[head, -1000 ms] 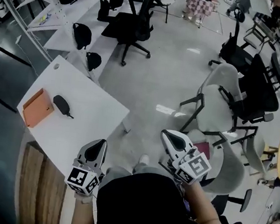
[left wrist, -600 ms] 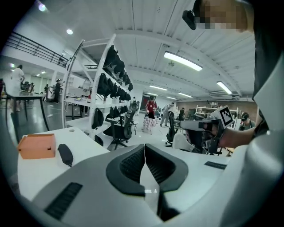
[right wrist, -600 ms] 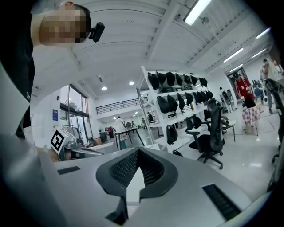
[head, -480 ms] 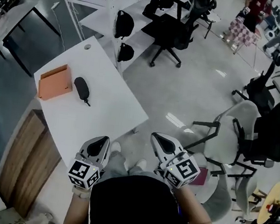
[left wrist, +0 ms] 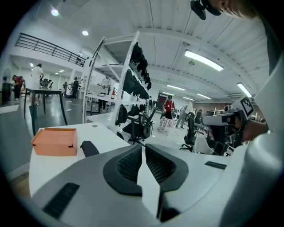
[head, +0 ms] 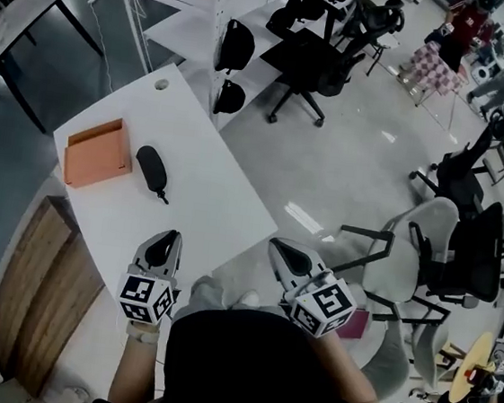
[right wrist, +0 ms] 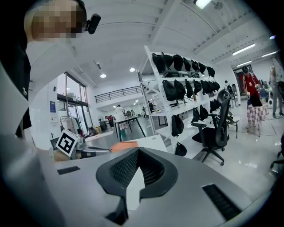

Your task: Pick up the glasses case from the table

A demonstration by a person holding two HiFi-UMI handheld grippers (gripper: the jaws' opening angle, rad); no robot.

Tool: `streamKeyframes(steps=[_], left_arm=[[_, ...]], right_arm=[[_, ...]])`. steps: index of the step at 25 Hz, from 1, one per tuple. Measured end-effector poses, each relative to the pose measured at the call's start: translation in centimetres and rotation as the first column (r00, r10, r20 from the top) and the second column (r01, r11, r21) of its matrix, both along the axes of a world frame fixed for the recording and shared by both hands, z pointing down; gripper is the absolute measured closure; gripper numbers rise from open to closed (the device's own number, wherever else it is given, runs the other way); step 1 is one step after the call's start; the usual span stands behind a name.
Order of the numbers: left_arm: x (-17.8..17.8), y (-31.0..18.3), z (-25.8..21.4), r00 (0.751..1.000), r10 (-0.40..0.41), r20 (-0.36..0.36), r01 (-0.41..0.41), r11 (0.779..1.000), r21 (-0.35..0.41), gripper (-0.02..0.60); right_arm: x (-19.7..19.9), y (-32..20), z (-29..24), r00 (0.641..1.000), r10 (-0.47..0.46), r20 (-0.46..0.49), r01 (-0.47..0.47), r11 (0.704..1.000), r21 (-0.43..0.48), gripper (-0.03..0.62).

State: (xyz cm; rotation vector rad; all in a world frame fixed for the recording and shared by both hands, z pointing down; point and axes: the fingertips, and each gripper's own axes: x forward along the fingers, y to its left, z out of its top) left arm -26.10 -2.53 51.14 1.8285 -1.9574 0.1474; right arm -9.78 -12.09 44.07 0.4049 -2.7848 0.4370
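The black oval glasses case lies on the white table, just right of an orange box. My left gripper is over the table's near edge, short of the case, shut and empty. In the left gripper view the case shows just left of the closed jaws. My right gripper hangs off the table's near corner, above the floor. In the right gripper view its jaws meet at the tips with nothing between them.
Black office chairs and shelves hung with black bags stand beyond the table. Grey chairs are at the right. A wooden panel lies left of my body. People stand far off in the hall.
The view has swung toward the table, which now lies closer ahead. Both grippers moved forward with it; the left one now reaches over the table's near edge. Both stay shut.
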Motion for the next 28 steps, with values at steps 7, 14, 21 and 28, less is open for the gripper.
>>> streamKeyframes(steps=[7,14,21,28], left_arm=[[-8.1,-2.9,4.5,0.993,-0.1,-0.059,0.096,0.993,-0.07,0.488],[-14.6,-6.2,10.0,0.971,-0.205,-0.12,0.184,0.97,-0.162,0.369],[-18.8,-9.1,15.6,0.967,-0.243,-0.079,0.211,0.934,-0.289,0.267],[-22.3,-11.1,19.7,0.95,-0.304,-0.074,0.26,0.898,-0.355,0.247]], right_arm=[[-2.7,-2.0,1.2,0.994,0.084,-0.067,-0.084,0.996,0.002,0.568],[-2.4,-5.0,1.8,0.97,0.228,-0.083,-0.229,0.973,0.0,0.568],[-0.5,-7.5,2.0,0.923,0.374,-0.09,-0.378,0.925,-0.032,0.568],[-0.4,-8.0,2.9,0.9,0.422,-0.113,-0.429,0.902,-0.044,0.568]])
